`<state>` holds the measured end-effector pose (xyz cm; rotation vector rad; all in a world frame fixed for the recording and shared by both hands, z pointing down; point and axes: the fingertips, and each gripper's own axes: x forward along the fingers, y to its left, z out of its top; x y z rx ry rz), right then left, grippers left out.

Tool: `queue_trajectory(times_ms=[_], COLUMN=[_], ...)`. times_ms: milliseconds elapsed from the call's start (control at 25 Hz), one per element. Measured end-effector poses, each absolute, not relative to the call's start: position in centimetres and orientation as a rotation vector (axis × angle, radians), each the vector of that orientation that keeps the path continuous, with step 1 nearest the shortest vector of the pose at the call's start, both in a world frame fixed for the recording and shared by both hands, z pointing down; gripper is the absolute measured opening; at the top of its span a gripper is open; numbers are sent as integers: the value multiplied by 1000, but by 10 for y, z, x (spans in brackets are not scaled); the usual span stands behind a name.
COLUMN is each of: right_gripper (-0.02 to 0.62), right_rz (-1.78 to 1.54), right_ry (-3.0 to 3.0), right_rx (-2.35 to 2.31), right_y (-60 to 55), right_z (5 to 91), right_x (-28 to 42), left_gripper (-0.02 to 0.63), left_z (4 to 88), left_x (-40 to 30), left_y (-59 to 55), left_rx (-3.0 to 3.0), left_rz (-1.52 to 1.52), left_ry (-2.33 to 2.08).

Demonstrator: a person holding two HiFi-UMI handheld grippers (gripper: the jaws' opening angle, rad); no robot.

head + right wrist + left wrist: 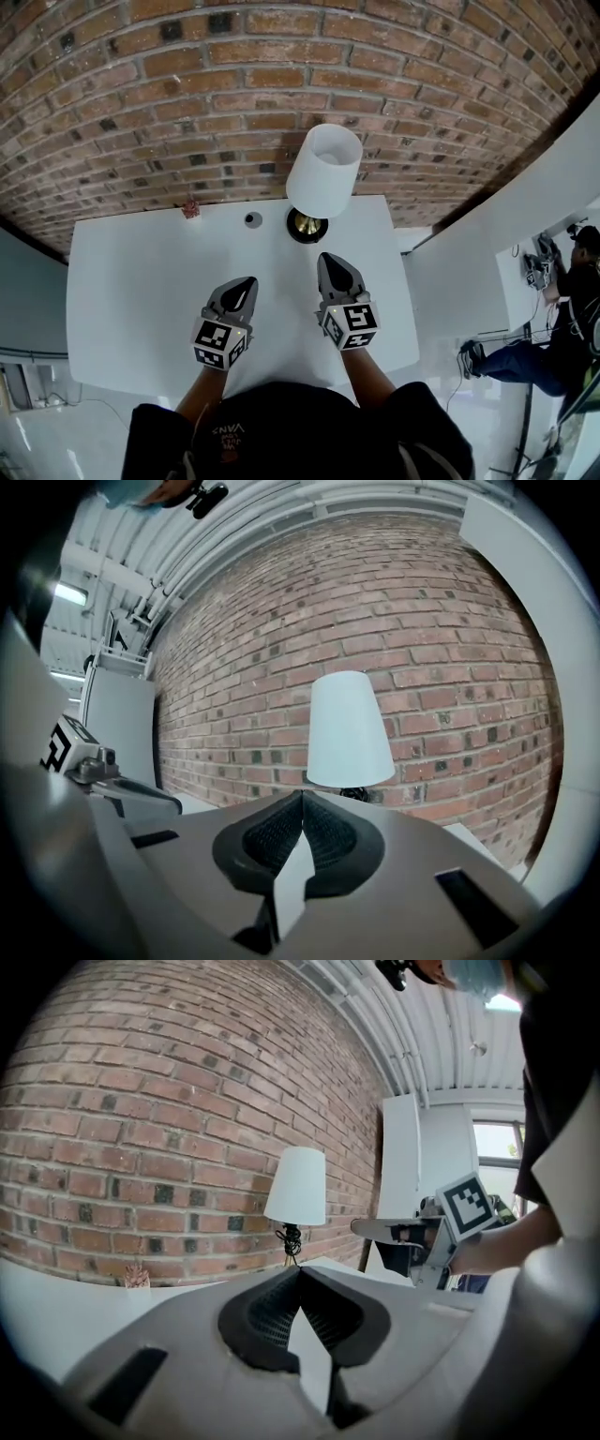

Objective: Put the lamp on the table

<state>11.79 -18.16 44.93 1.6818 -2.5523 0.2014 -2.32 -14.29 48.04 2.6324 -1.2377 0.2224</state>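
A lamp with a white shade (pixel 323 171) and a dark round base (pixel 307 226) stands upright at the far edge of the white table (pixel 141 291), against the brick wall. The same lamp (pixel 296 1188) shows ahead in the left gripper view, and the lamp (pixel 349 729) fills the middle of the right gripper view. My left gripper (pixel 246 284) hovers over the table's middle, shut and empty. My right gripper (pixel 330 262) sits beside it, a short way in front of the lamp, also shut with nothing between its tips.
A small red object (pixel 191 208) and a small dark round knob (pixel 252 219) lie on the table's far edge, left of the lamp. A white partition (pixel 525 202) stands to the right; a person (pixel 562 328) sits behind it.
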Motion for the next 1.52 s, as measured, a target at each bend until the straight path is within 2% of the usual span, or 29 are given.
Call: queue_trajectory(times_ms=[720, 1520], right_gripper=[-2, -2], right_rz=[241, 301], right_ry=[-2529, -2311], right_rx=[1726, 1892], right_y=[-93, -36], right_z=[414, 442], right_x=[64, 44], left_gripper=[6, 6], left_z=[446, 446], left_x=[-72, -97], left_y=[-79, -55], left_rx=[2705, 2802], left_rz=[175, 147], left_ry=[-1002, -808])
